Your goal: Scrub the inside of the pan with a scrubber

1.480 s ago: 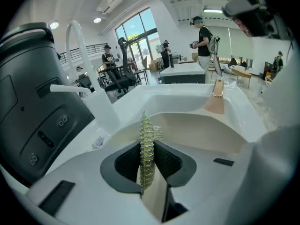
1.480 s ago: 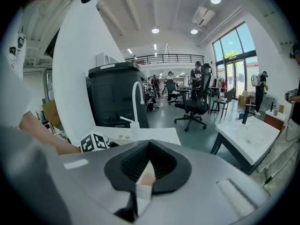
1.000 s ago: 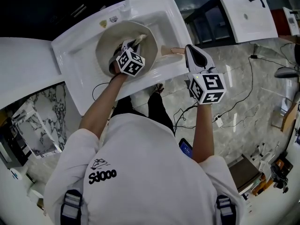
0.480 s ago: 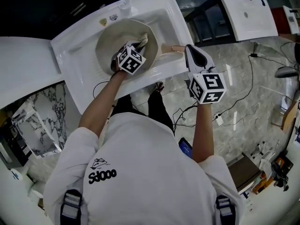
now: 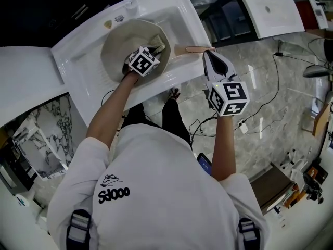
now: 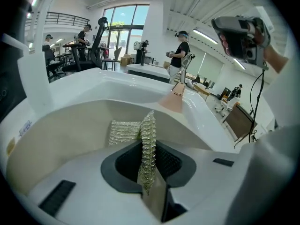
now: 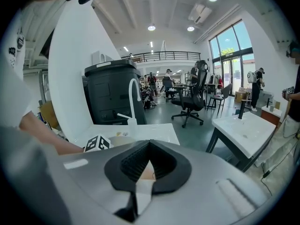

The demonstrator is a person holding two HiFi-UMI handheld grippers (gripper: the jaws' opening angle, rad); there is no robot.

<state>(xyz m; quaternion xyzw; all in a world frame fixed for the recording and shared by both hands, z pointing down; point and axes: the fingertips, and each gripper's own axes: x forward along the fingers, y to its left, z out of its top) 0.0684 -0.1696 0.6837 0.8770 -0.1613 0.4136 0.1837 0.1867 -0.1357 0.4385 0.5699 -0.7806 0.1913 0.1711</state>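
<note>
We judge the scrubbing under way; our left gripper (image 6: 149,172) has its jaws clamped on the mesh scrubber (image 6: 146,139) inside the pan (image 5: 117,46) in the sink (image 5: 78,66); our right gripper (image 7: 149,161), jaws closed and empty, hovers near the handle (image 5: 187,49); next we need firm sweeps round the wall.

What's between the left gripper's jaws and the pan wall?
Only the scrubber, clamped in the left gripper, mesh against the pan wall; seen in left gripper view.

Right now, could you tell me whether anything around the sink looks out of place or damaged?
Nothing stands out. The pan sits in the sink, the left gripper pinches the mesh scrubber inside it, and the right gripper is shut on the pan's handle.
</note>
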